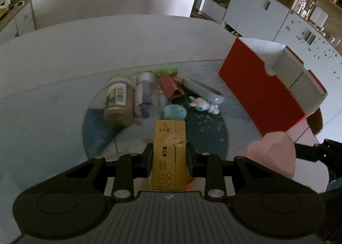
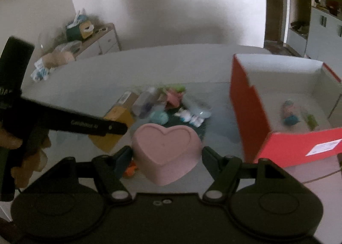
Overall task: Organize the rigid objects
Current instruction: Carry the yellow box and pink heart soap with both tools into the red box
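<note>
Pale round surface [image 1: 64, 55] | left tool [image 1: 170, 156] clamped on upright gold rectangular carton [image 1: 170, 154] | right tool [image 2: 166, 156] clamped on pink heart-shaped box [image 2: 168, 152], beside open red cardboard box [image 2: 245, 111].

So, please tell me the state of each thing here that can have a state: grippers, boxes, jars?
left gripper: shut on the yellow carton, held above the table.
yellow carton: closed, gripped on both sides.
right gripper: shut on the pink heart box.
pink heart box: lid on, gripped on both sides.
red box: open, a few small items inside.
brown jar: lying on its side.
clear bottle: lying on its side.
</note>
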### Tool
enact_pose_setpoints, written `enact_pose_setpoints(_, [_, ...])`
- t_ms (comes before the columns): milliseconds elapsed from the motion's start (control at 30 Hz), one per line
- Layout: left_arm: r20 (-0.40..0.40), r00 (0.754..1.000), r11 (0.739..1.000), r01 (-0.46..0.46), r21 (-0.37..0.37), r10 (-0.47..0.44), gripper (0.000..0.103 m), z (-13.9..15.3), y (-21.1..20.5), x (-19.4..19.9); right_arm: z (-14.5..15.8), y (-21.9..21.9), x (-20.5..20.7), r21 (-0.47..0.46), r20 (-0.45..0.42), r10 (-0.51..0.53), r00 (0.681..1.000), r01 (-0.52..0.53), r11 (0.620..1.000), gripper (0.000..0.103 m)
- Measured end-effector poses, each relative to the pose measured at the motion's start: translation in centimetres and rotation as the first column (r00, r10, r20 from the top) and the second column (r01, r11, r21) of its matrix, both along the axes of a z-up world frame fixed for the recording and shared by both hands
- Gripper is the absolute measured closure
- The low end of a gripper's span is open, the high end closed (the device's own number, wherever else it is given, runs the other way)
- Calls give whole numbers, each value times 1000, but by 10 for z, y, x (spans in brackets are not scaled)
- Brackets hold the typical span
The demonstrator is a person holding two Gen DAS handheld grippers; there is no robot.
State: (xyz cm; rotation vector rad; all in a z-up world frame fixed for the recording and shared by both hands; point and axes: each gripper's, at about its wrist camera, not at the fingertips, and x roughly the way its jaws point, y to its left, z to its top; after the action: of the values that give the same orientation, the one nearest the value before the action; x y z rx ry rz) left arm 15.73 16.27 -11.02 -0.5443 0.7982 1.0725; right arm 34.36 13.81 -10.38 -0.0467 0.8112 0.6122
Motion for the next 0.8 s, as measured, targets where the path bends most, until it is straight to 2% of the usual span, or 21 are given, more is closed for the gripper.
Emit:
enact_pose_setpoints(433, [1, 1000, 999, 28, 37, -28, 73, 35, -17, 57, 36, -54, 31, 33, 47, -36, 998, 34, 999, 32])
enact_pose_setpoints(800, [-1, 999, 997, 46, 59, -47, 73, 40, -20, 119, 37, -107, 61, 35, 60, -62, 996, 60, 998, 31])
